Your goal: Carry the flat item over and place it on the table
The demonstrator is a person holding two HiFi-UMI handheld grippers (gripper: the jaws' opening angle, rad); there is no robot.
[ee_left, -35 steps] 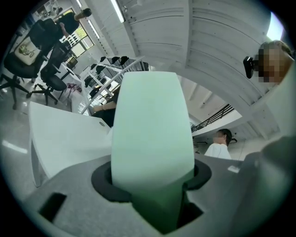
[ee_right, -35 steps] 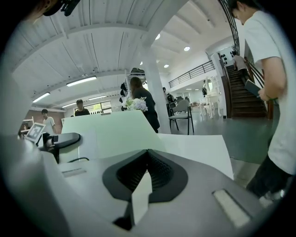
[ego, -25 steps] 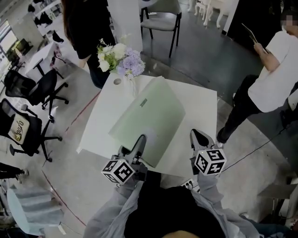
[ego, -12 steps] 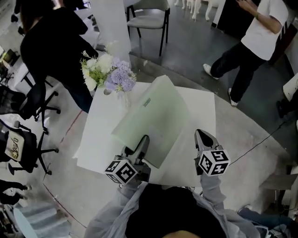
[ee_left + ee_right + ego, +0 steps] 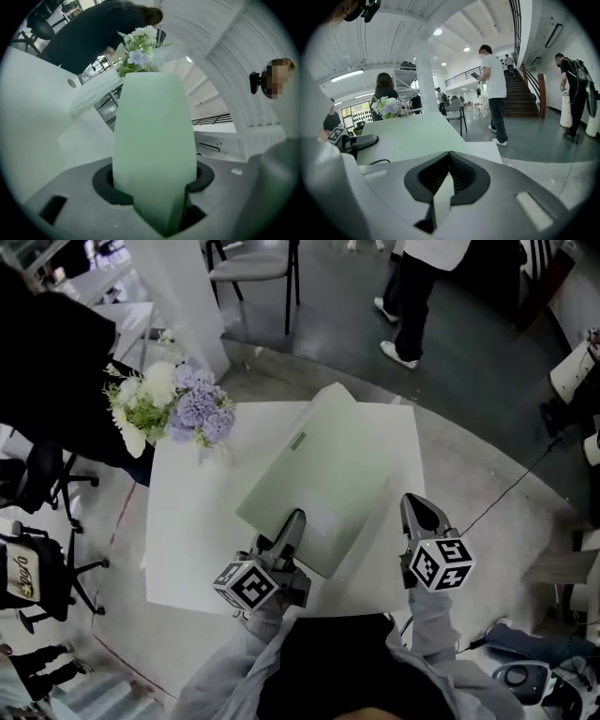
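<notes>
Head view: the left gripper (image 5: pixel 292 524) pinches the near corner of the pale green flat item (image 5: pixel 323 465). The item slants over the white table (image 5: pixel 187 531). It should probably be lowered level onto the table's middle, away from the flowers (image 5: pixel 173 409) at the far left corner.

Left gripper view: the sheet rises from the clamped jaws toward the flowers.

Right gripper view: the right gripper (image 5: pixel 449 161) is pressed together and empty, near the table's right edge. A person (image 5: pixel 493 84) stands beyond.
</notes>
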